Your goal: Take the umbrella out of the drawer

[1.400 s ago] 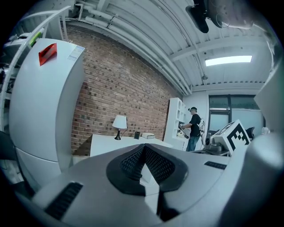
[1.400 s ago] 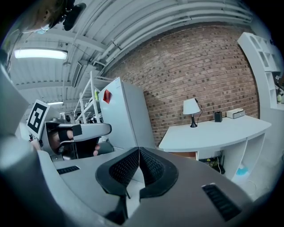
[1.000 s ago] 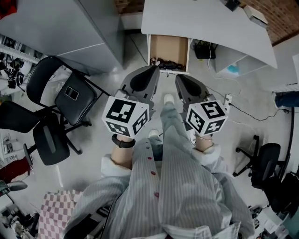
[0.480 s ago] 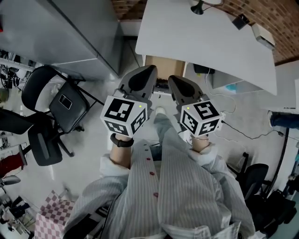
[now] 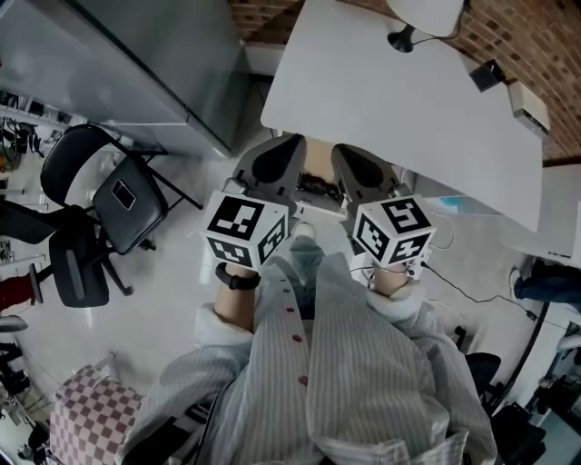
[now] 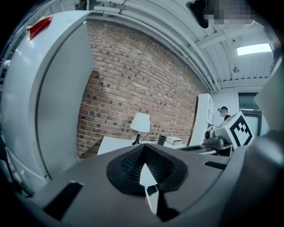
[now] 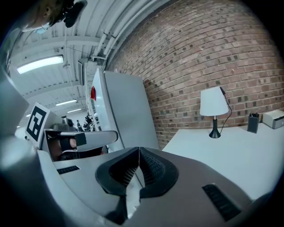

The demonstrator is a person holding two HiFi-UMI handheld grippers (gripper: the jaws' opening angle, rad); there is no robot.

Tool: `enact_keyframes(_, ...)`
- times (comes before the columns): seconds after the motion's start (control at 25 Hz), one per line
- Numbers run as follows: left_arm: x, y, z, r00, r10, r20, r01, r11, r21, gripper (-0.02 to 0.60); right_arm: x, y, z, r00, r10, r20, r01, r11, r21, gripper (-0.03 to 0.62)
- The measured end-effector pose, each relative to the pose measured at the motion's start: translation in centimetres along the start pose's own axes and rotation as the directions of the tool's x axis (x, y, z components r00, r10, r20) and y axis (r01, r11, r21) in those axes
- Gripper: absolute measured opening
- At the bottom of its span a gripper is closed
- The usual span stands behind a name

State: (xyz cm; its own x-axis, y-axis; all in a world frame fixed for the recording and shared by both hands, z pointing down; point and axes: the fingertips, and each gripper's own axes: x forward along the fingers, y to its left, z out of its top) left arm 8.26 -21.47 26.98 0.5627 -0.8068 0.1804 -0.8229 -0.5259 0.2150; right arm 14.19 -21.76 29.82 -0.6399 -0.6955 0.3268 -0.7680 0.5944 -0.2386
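Note:
In the head view my left gripper point(image 5: 287, 142) and right gripper point(image 5: 345, 151) are side by side at the near edge of the white desk point(image 5: 399, 100). Between them shows a strip of the brown open drawer point(image 5: 315, 173) with dark things point(image 5: 318, 189) in it; I cannot make out the umbrella among them. Most of the drawer is hidden by the grippers and the desk top. In the left gripper view the left gripper point(image 6: 144, 150) has its pads meeting at the tips, with nothing between them. The right gripper point(image 7: 139, 150) is likewise shut and empty.
A grey cabinet point(image 5: 136, 64) stands at the left of the desk. Black office chairs point(image 5: 118, 195) are on the floor at the left. A table lamp point(image 5: 427, 14) and small boxes point(image 5: 531, 104) sit on the desk. Cables point(image 5: 472, 281) lie on the floor at the right.
Both grippers and the person have moved forward to the desk. The drawer, open to view a second ago, is now mostly covered by the grippers and the desk top.

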Motion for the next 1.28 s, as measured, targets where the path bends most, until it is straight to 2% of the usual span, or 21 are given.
enact_keyframes(0.32, 2.0, 2.1, -1.0, 0.999, 0.025, -0.033, -0.026, 1.0, -0.017, 0.009, 3.6, -1.2, 0.1, 0.998, 0.042, -0.041, -0.043, 0.999, -0.008, 0.035)
enact_keyframes(0.6, 2.1, 4.3, -0.6, 0.999, 0.013, -0.047, -0.013, 1.0, -0.005, 0.009, 5.7, -0.6, -0.1, 0.998, 0.033, -0.055, -0.032, 0.999, 0.023, 0.035)
enact_keyframes(0.96, 1.7, 6.3, -1.4, 0.998, 0.047, -0.05, -0.048, 0.999, -0.021, 0.009, 7.2, -0.7, -1.1, 0.998, 0.021, -0.066, -0.019, 0.999, 0.032, 0.035)
enact_keyframes(1.28, 0.9, 8.4, -4.6, 0.993, 0.092, -0.069, -0.094, 0.995, -0.022, 0.009, 9.2, -0.6, -4.0, 0.992, 0.016, -0.123, -0.014, 1.0, 0.016, 0.035)
